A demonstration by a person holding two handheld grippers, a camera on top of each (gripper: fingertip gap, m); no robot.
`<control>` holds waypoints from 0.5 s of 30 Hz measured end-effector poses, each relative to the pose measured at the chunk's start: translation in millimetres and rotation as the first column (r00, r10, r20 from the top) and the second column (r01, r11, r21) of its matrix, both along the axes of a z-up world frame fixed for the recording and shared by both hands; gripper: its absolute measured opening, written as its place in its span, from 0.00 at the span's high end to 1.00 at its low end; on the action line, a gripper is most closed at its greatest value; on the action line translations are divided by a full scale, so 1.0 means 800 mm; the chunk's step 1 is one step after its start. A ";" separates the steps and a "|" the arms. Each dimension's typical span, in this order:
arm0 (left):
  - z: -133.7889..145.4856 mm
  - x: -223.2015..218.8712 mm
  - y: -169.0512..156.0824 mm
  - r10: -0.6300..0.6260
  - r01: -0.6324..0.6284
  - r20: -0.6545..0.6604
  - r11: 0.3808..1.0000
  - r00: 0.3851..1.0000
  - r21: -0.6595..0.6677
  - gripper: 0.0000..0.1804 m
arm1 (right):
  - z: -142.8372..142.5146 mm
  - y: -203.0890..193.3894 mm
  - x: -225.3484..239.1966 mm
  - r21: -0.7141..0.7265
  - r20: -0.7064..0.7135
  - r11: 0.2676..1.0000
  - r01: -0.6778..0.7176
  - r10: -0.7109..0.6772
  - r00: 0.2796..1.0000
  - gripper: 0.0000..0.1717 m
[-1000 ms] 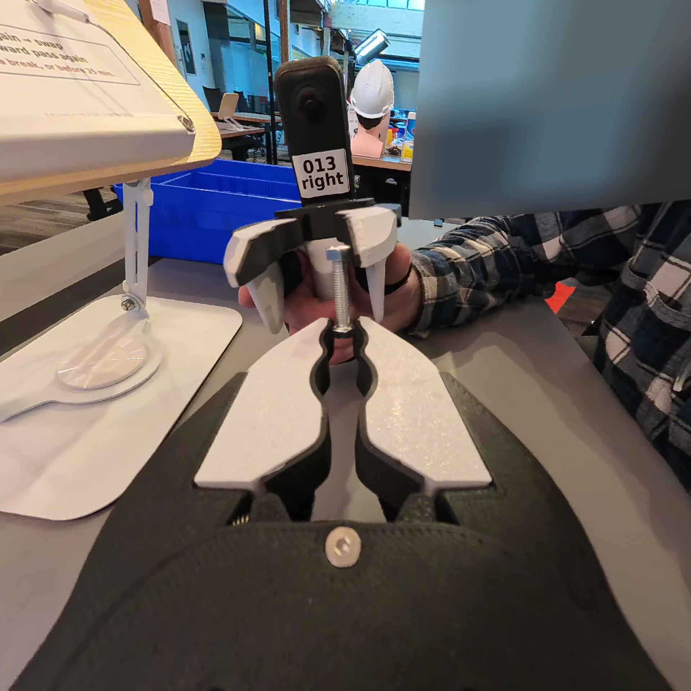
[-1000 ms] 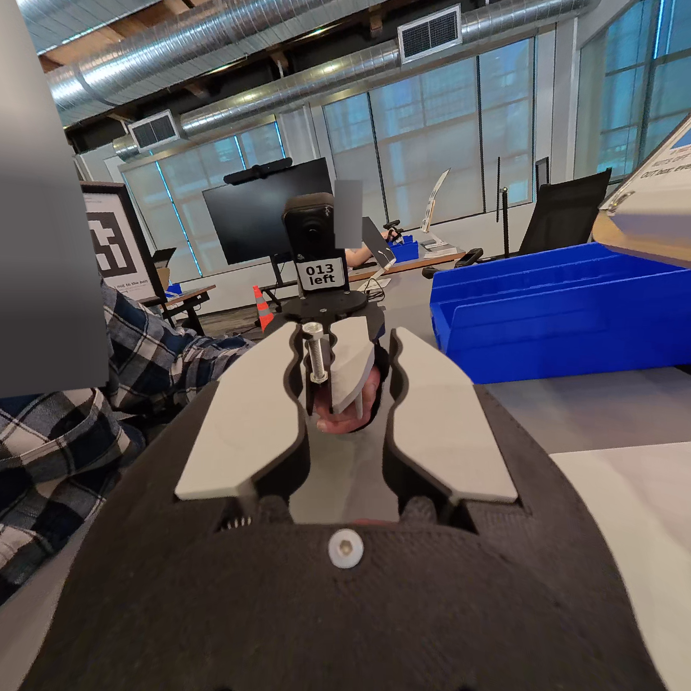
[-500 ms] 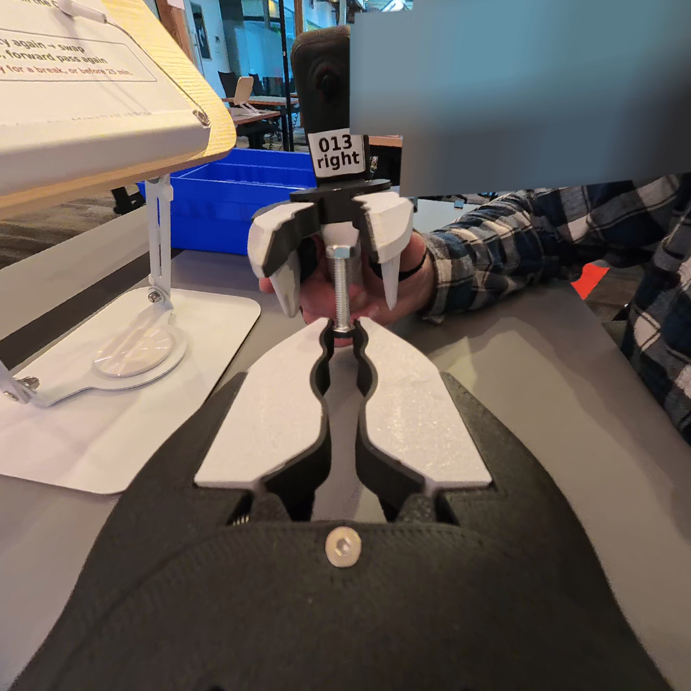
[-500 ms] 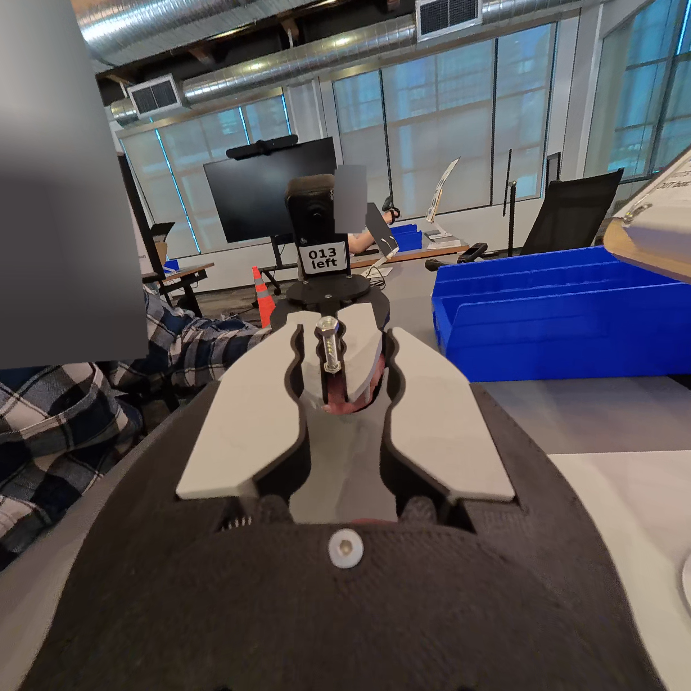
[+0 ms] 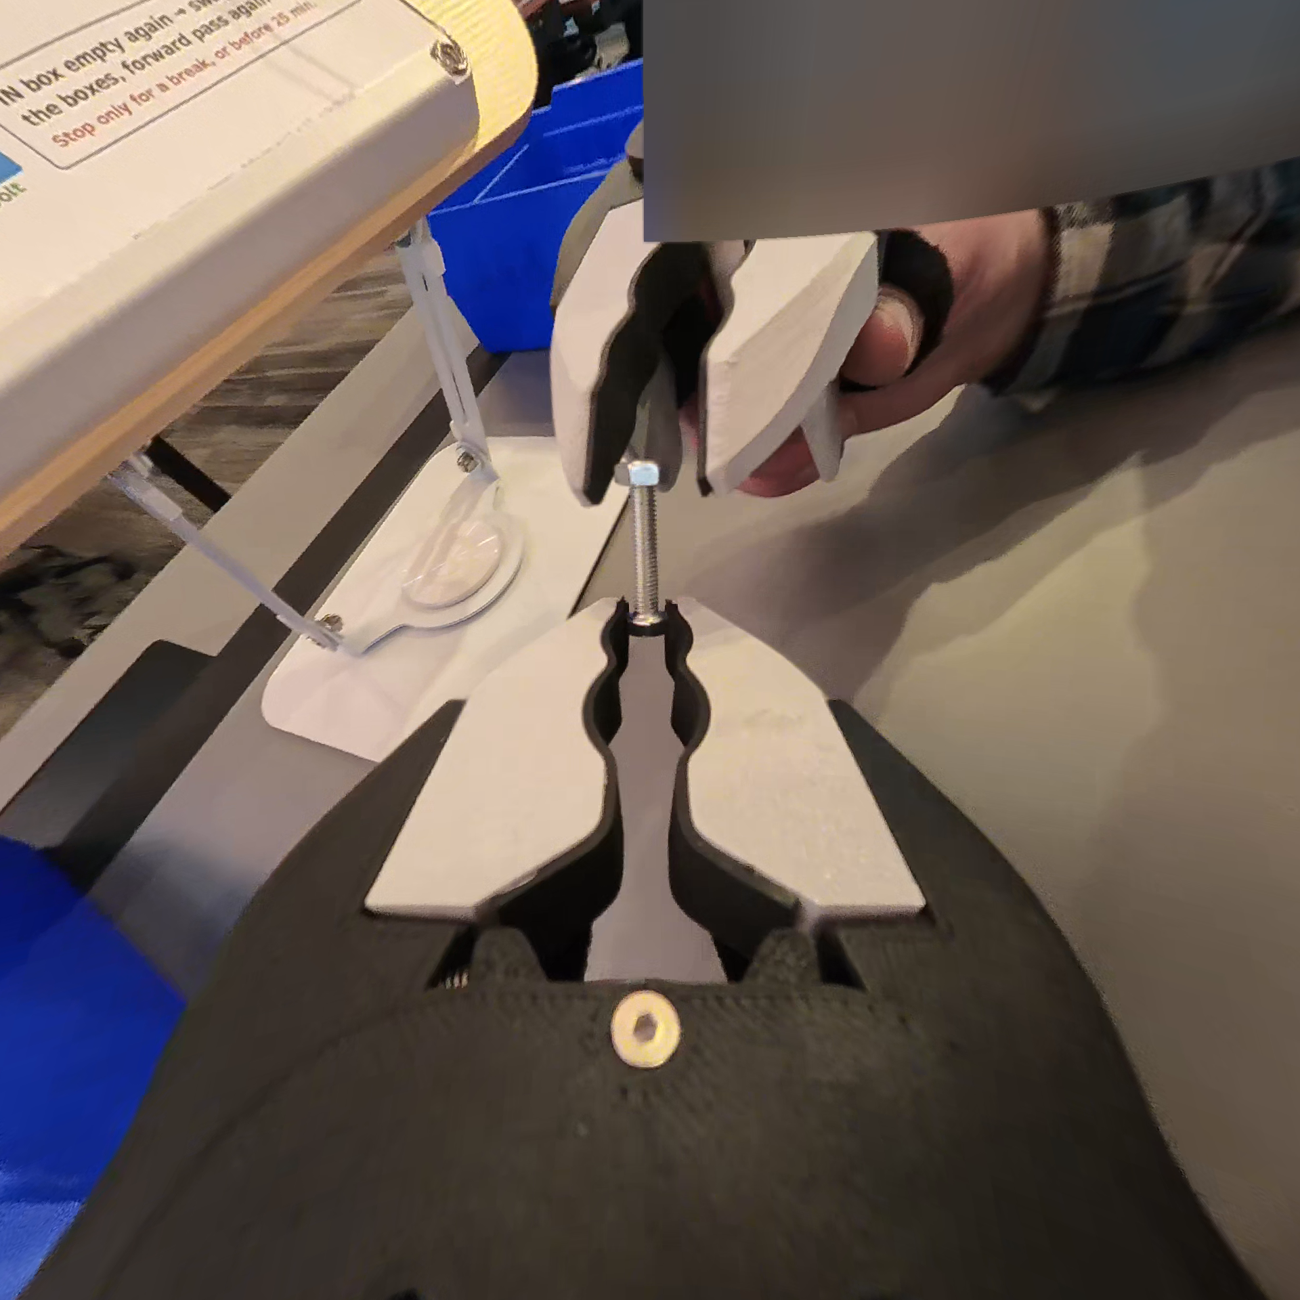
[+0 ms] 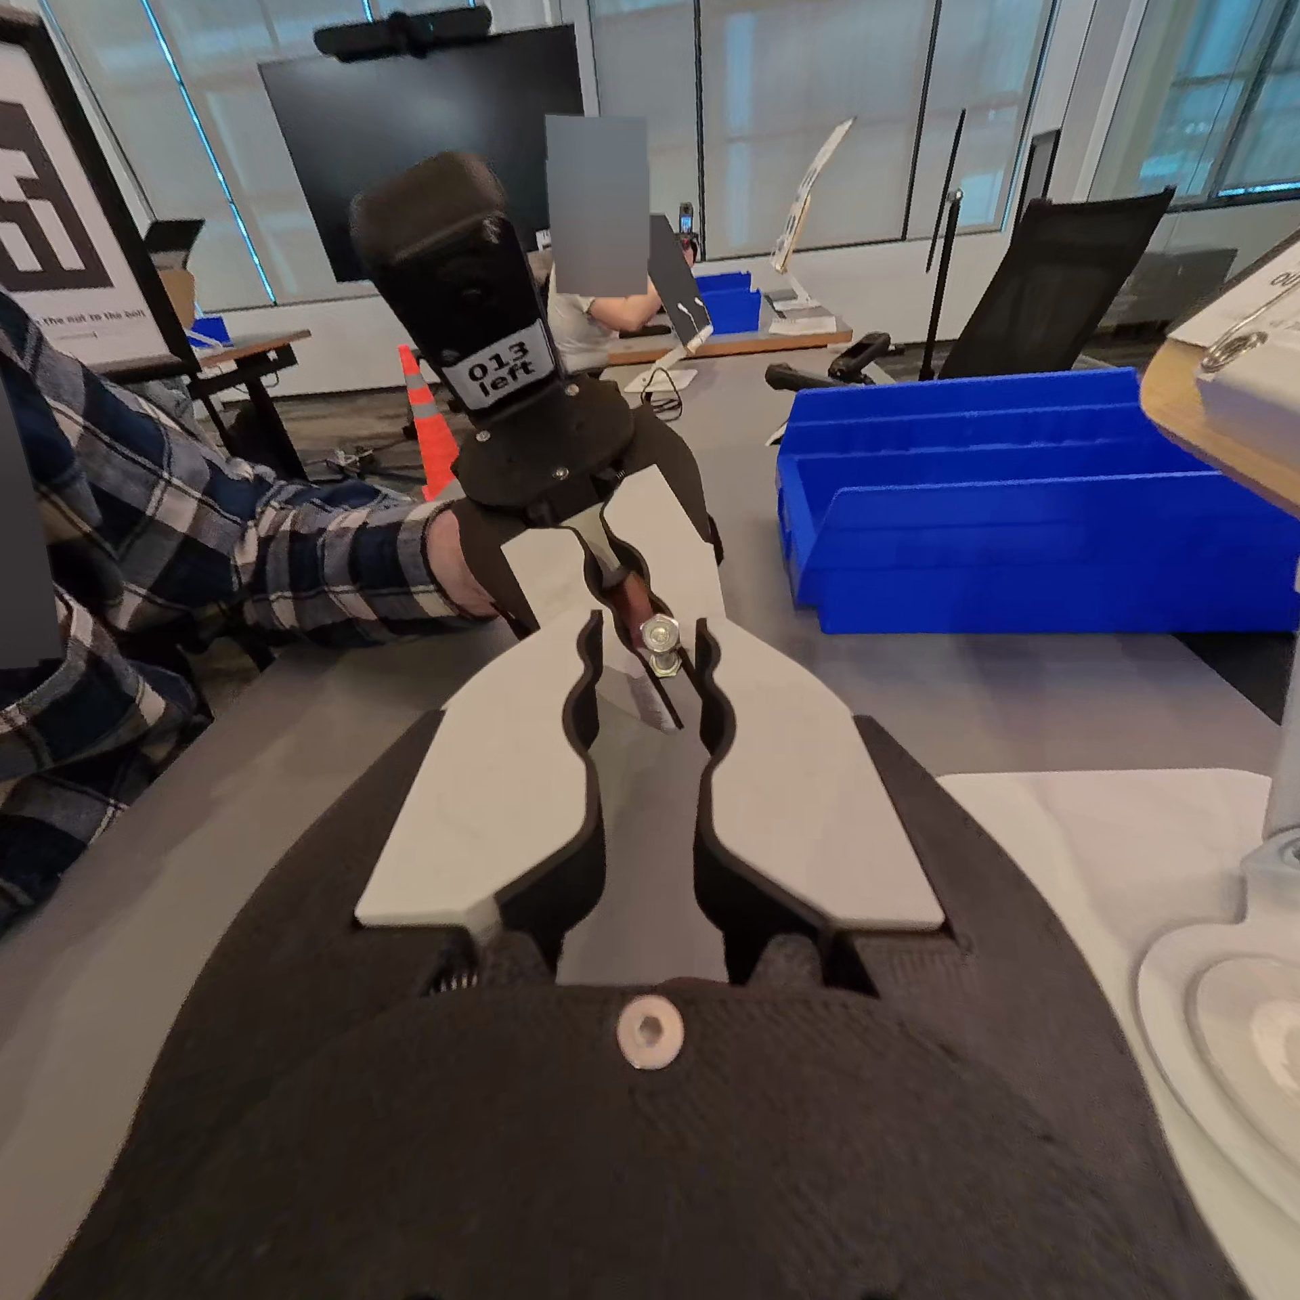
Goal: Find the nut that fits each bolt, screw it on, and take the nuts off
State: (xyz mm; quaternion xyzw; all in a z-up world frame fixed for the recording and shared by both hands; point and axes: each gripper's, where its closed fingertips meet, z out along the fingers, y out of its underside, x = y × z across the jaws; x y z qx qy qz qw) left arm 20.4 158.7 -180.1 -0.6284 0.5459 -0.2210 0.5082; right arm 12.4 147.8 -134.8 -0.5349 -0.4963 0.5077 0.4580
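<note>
My left gripper [image 5: 645, 613] is shut on a small silver nut [image 5: 644, 620] at its fingertips. A silver bolt [image 5: 644, 545] is threaded into that nut and stands up out of it, hex head [image 5: 644, 475] on top. My right gripper [image 5: 651, 485] comes down from above with its two fingers on either side of the bolt head. In the right wrist view the head [image 6: 659, 635] sits between my right gripper's fingers [image 6: 648, 629], nearer the right one, with a gap on the left side. The nut [image 6: 665, 665] shows just below it, pinched by the left gripper [image 6: 665, 679].
A blue bin [image 6: 1020, 506] stands on the grey table [image 5: 1055, 633] and also shows in the left wrist view [image 5: 534, 211]. A white stand [image 5: 450, 380] with an instruction board [image 5: 211, 176] stands to the left on a white mat [image 5: 338, 696]. Another blue thing [image 5: 56, 1055] shows at the lower left.
My right gripper has narrowed its jaws and come down around the bolt head. My left gripper keeps its hold on the nut and has tilted downward toward the table.
</note>
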 end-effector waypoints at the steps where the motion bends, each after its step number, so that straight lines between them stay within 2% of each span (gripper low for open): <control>1: -0.001 -0.001 0.001 0.009 -0.009 -0.016 1.000 1.000 0.015 0.95 | -0.002 0.000 -0.001 0.000 0.011 1.000 0.001 -0.001 1.000 0.85; 8: -0.007 -0.006 0.010 0.066 -0.058 -0.091 0.994 0.994 0.095 0.95 | -0.013 0.003 -0.004 -0.029 0.065 0.999 0.018 -0.016 0.998 0.89; 15: -0.011 -0.007 0.010 0.069 -0.057 -0.120 0.993 0.990 0.104 0.95 | -0.017 0.006 -0.004 -0.021 0.085 0.999 0.044 -0.042 0.995 0.94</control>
